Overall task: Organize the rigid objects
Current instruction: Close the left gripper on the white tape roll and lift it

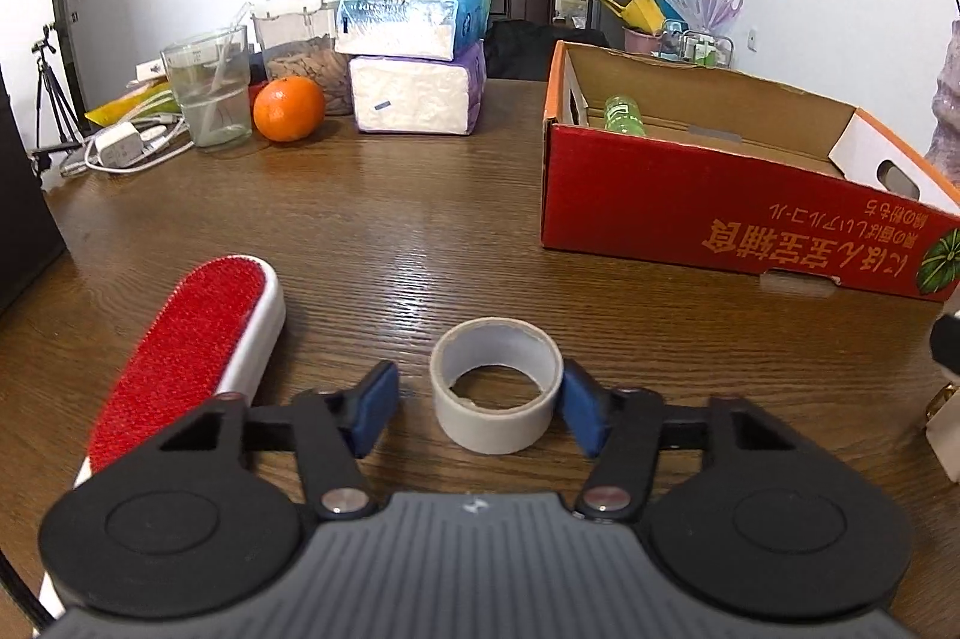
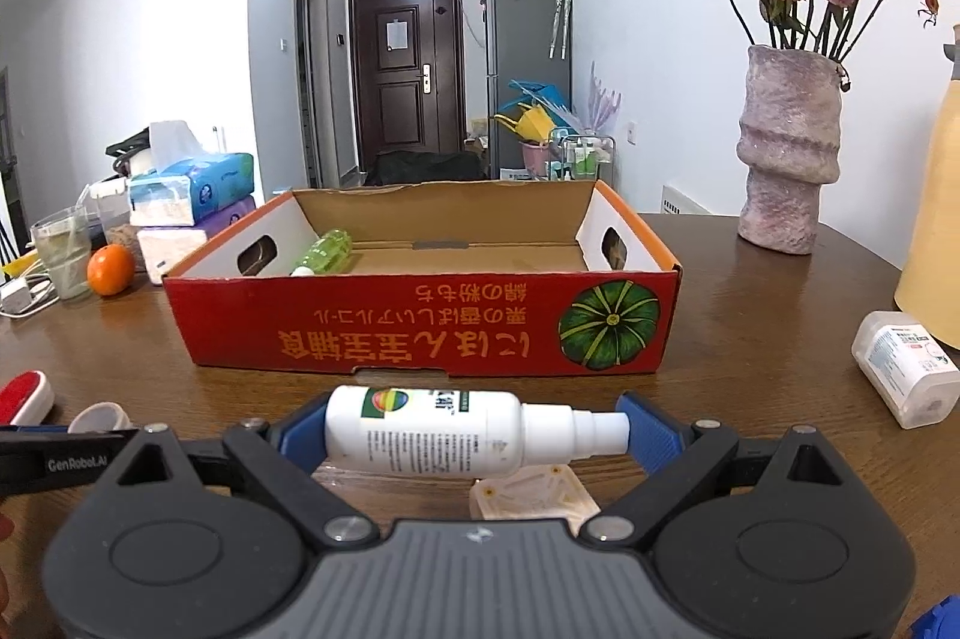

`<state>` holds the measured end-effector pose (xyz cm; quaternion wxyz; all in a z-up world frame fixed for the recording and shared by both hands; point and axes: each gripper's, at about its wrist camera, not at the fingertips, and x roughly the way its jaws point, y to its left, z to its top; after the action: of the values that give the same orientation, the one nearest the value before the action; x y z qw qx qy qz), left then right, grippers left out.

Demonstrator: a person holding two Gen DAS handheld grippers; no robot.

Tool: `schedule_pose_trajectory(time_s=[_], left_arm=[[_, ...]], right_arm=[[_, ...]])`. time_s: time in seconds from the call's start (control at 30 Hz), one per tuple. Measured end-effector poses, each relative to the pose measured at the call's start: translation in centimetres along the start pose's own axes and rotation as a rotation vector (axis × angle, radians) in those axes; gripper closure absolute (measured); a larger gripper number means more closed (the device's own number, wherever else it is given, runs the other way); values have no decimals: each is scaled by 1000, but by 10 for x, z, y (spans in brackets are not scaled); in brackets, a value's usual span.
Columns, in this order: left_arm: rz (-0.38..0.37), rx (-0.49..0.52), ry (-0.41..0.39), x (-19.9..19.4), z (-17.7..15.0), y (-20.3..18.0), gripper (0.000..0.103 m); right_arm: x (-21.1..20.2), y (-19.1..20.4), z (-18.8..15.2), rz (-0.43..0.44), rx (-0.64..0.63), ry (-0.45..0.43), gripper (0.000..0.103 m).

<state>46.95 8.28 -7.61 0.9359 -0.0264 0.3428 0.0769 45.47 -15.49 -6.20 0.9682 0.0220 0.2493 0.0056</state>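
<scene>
We saw the white roll of tape (image 1: 497,387) standing flat on the brown wooden table (image 1: 390,231), hole up, btwn the blue pads of the left gripper (image 1: 480,408). Right pad (image 1: 581,414) touched the roll's wall; left pad (image 1: 373,414) stood clear w/ a gap, so the claw was only partly open and not clamped on it. Just left of that gripper lay the red-bristled lint brush w/ white plastic body (image 1: 192,357).

The right gripper (image 2: 474,432) held a white plastic spray bottle (image 2: 432,432) crosswise, lifted off the table, one pad at its base, other at the nozzle tip; claw wide but closed on it. Under it lay a pale beige square plastic piece (image 2: 534,498).

Beyond sat the red cardboard box w/ pumpkin print (image 2: 420,333), open-topped, a green bottle (image 2: 324,252) lying inside at its left end. To the right on the table: small white pill bottle (image 2: 906,369) on its side, near the pinkish stone vase w/ dried roses (image 2: 786,147). Far left: an orange (image 1: 288,108), clear plastic cup (image 1: 210,93), stacked tissue packs (image 1: 414,63).
</scene>
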Motion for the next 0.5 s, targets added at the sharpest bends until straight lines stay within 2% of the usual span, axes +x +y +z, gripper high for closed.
schedule_pose_trajectory(time_s=[0.03, 0.07, 0.17, 0.5], left_arm=[[-1, -1, -1, 0, 0, 0, 51], [-4, 0, -2, 0, 1, 0, 58], [-22, 1, -7, -1, 1, -1, 58], [-15, -11, -41, -10, 3, 2, 58]], right_arm=[[0, 0, 0, -1, -2, 0, 6], [0, 1, -1, -2, -4, 1, 6], [1, 1, -1, -4, -6, 2, 6], [1, 2, -1, -3, -6, 3, 6]])
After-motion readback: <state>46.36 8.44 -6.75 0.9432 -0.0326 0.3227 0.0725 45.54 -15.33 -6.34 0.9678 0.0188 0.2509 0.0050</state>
